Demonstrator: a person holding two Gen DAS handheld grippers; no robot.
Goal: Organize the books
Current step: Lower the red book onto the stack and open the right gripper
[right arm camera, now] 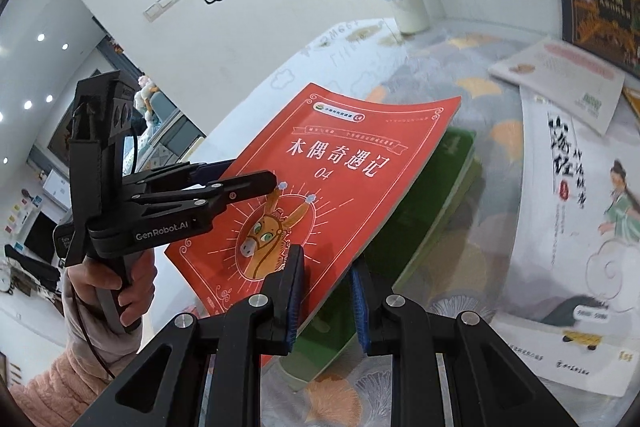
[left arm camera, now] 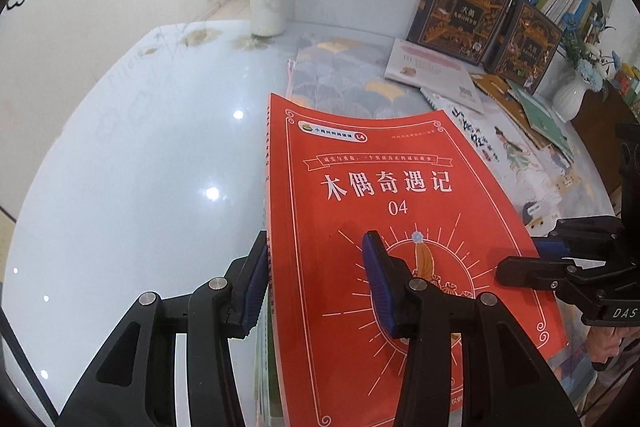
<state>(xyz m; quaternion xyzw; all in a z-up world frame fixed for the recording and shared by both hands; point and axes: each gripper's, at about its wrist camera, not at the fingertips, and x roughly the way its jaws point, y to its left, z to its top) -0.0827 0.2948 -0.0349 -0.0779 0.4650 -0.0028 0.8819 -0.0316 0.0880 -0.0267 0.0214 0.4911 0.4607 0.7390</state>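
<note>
A: Both tongs clench one red book (left arm camera: 400, 211). From the left wrist, the left gripper (left arm camera: 316, 279) pinches its spine edge; the right gripper (left arm camera: 532, 259) nips the opposite edge.

B: From the right wrist, the right gripper (right arm camera: 326, 301) grips that book's edge above a green book (right arm camera: 424, 223). Seems mid-carry; next, lower it squarely onto that stack.

Glossy white table (left arm camera: 120, 167) with a faint floral print near its far edge. A fan-patterned grey mat (left arm camera: 344, 79) covers the middle at around 12 o'clock. White bottle with a blue lid (left arm camera: 270, 1) stands at 11 o'clock. Loose books (left arm camera: 436, 67) lie scattered at 1–3 o'clock, and a white vase of blue flowers (left arm camera: 570, 97) sits at 2 o'clock.
</note>
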